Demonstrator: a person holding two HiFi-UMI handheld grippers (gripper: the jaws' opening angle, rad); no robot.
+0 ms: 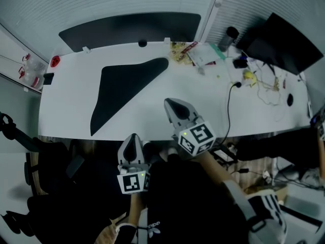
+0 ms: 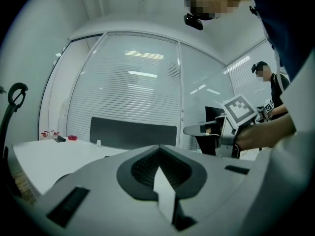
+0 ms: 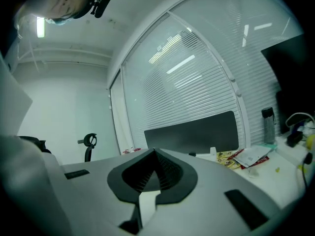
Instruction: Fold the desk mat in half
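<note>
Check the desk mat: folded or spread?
Folded, it seems: the desk mat lies on the table as a black triangle, not a rectangle. Layers unclear.

Bare white bench [image 1: 152, 116] lies open along the near edge and across the middle, ahead of the left hand-held gripper [image 1: 133, 137] and the right hand-held gripper [image 1: 169, 102]. The dark desk mat [image 1: 122, 83] lies flat at centre-left. Clutter crowds the right end: packets and papers [image 1: 195, 54], a bottle [image 1: 227, 38], tangled cables [image 1: 264, 88] and a monitor [image 1: 284, 42]. A black cord [image 1: 228, 111] crosses to the near edge. A dark partition [image 1: 132, 28] closes the far side.
</note>
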